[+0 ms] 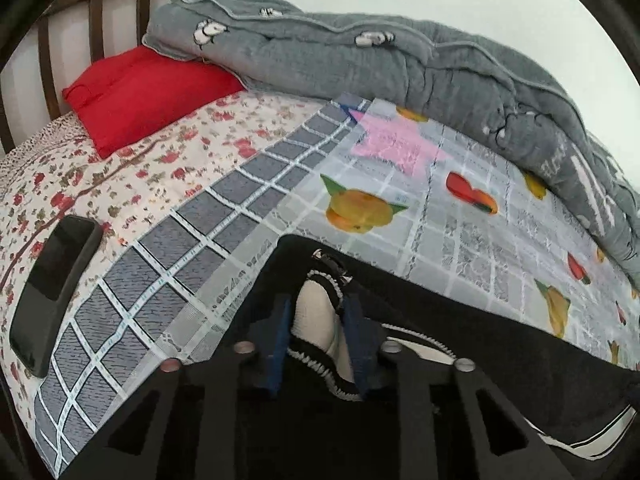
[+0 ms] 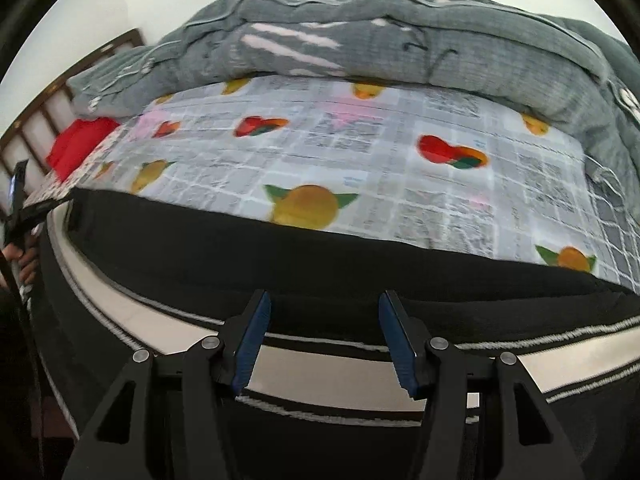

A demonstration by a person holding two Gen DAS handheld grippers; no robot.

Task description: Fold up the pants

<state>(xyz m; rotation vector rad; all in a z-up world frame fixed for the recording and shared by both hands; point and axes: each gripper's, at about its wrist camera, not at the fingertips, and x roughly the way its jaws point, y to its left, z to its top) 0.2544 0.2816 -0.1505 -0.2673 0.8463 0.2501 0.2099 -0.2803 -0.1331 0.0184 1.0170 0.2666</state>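
So far your left gripper pinched the pants at the bed's near edge; your right gripper hung released above them, folding not yet done.

My right gripper hangs over the near edge of the bed, its blue-padded fingers standing apart with nothing pinched between them. Under them lie the black pants, stretched along that edge, a pale band with white-stitched borders curving across below my pads. Beyond is the fruit-printed sheet; a grey quilt is heaped along the far edge, a red pillow near the slatted headboard at left. My left gripper shows at the left edge, a hand gripping it.
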